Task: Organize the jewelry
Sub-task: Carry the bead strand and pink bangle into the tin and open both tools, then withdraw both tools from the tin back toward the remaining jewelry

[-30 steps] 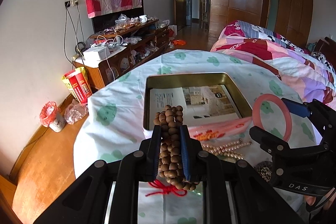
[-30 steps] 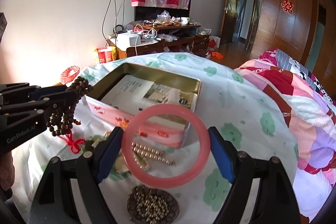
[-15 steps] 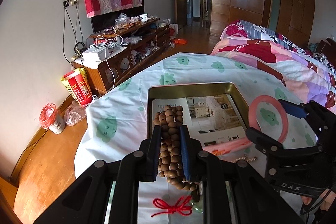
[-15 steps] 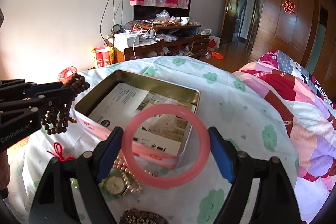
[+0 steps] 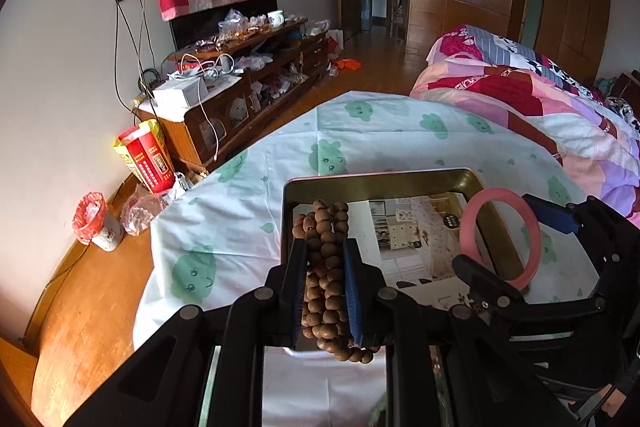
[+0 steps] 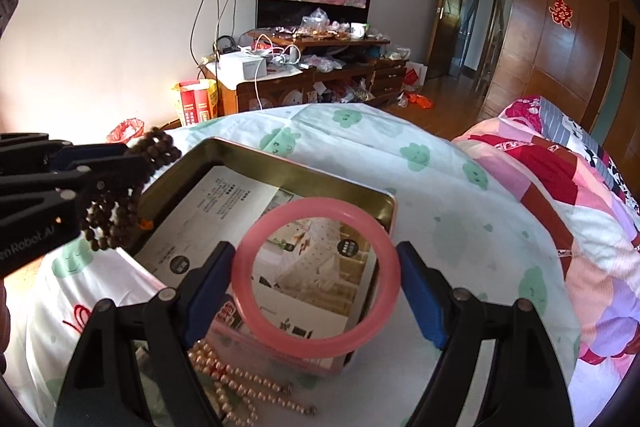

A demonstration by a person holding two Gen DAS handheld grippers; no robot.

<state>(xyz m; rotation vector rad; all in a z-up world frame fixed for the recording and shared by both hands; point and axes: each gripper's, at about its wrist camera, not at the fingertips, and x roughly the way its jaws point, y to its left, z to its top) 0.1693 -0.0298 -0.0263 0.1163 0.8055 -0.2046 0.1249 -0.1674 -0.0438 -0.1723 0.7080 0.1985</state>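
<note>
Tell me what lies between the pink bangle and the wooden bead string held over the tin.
In the left wrist view, between the wooden bead string and pink bangle, only the printed leaflet lining the tin shows.

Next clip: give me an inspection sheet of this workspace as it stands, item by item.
Surface: table under a white cloth with green prints.
Job's things: open tin box lined with a printed sheet; wooden bead string; pink bangle; pearl strand on the cloth beside the box.
Clutter: nothing seen on the table.
Grippers: left tool shut on the bead string above the box's near edge; right tool shut on the bangle above the box.
Cables: wires hang from a wall socket.
Surroundings: crowded cabinet, bed, wooden wardrobe.
</note>
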